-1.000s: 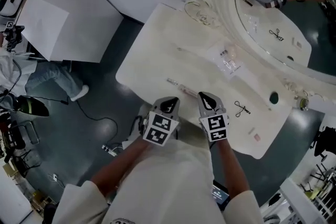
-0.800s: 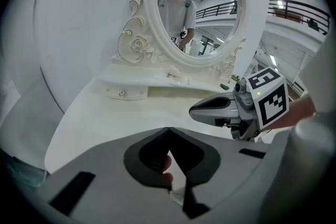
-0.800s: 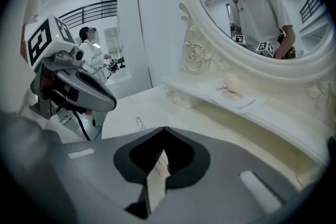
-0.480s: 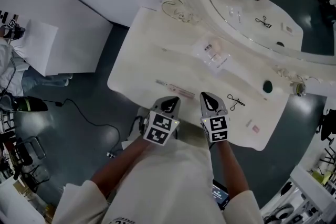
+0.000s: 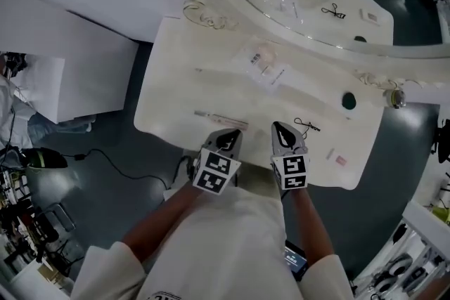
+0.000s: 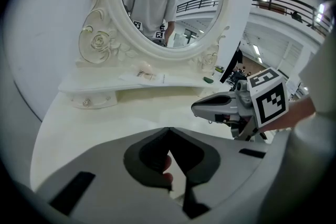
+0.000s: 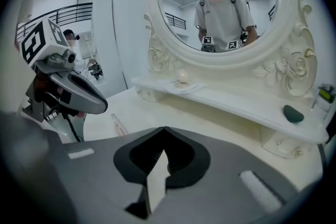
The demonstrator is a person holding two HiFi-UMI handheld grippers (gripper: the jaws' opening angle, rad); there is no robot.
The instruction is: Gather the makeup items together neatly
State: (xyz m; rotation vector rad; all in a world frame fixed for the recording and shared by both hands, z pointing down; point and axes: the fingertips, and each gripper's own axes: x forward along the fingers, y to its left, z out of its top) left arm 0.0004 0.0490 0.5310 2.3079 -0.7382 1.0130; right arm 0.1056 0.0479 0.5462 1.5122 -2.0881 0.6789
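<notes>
Two grippers, both with jaws pressed together and nothing pinched: left gripper (image 5: pixel 226 139) and right gripper (image 5: pixel 283 135) hang over the near edge of the table (image 5: pixel 176 91). Over the last second the table has slid up the head view, so the tube (image 5: pixel 220 119) now sits just ahead of the left one and the eyelash curler (image 5: pixel 306 126) is near the right one. Nothing's gathered yet, looks like lining up a first grab. Only the head view shows the curler; the right gripper view adds a green thing (image 7: pixel 292 113) on the shelf (image 7: pixel 236 99).
</notes>
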